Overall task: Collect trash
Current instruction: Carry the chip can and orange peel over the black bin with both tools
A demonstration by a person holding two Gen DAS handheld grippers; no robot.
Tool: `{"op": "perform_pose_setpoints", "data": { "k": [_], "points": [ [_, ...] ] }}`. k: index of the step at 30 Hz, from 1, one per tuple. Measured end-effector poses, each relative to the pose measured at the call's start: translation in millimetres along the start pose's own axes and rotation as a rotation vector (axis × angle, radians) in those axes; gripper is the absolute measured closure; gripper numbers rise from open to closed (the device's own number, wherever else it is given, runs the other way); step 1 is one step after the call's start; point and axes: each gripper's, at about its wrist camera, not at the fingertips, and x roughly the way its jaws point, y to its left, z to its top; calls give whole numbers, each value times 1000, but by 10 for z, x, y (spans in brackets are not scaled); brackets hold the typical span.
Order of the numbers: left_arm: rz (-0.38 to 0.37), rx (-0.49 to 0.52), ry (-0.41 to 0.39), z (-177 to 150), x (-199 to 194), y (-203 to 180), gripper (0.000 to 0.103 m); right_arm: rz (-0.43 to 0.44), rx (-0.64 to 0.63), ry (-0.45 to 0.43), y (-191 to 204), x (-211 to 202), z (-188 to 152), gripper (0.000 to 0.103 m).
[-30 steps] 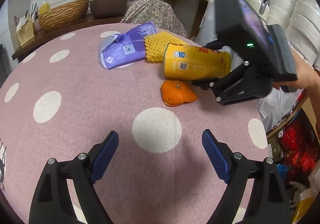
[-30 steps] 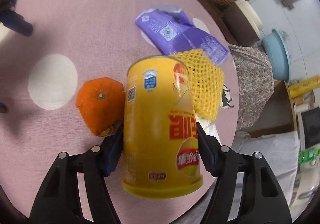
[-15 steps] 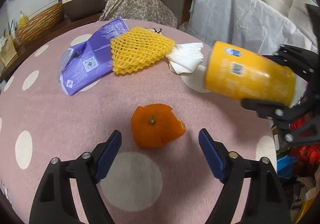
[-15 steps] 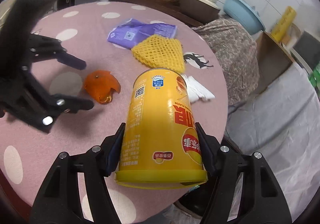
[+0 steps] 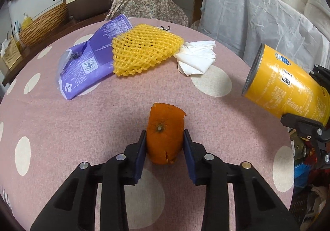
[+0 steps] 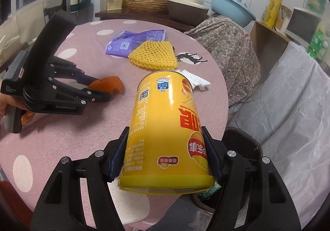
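Observation:
An orange peel (image 5: pixel 165 119) stands on the pink dotted tablecloth (image 5: pixel 61 127) between the blue pads of my left gripper (image 5: pixel 164 134). The jaws are closing and the pads press its two sides, squeezing it narrow. In the right wrist view the same gripper (image 6: pixel 101 88) holds the peel (image 6: pixel 112 84) low on the table. My right gripper (image 6: pixel 165 136) is shut on a yellow chip can (image 6: pixel 165 127), held tilted past the table's right edge above a dark bin (image 6: pixel 241 144). The can (image 5: pixel 288 86) also appears at the right of the left wrist view.
A purple wrapper (image 5: pixel 90 66), a yellow foam net (image 5: pixel 144 49) and a crumpled white tissue (image 5: pixel 198 57) lie at the far side of the table. Behind them are a paisley-covered chair (image 5: pixel 144 4), white-sheeted furniture (image 5: pixel 257 24) and a counter with a wicker basket (image 6: pixel 144 2).
My left gripper moved forward to the orange peel and closed its pads on it. The right gripper carried the can rightward off the table, turning it as it went.

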Motion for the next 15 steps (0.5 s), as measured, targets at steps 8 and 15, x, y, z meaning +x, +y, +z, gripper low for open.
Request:
{"op": "perform_pose_setpoints", "data": {
  "k": [8,15],
  "points": [
    [-33,-7,-44,-109,-178,-66,76,36,92,-19,4,26,-150,36],
    [-83,-18,-108,-186,-448,-211,77,75,214,-76,-98,-90,-315,36]
  ]
}}
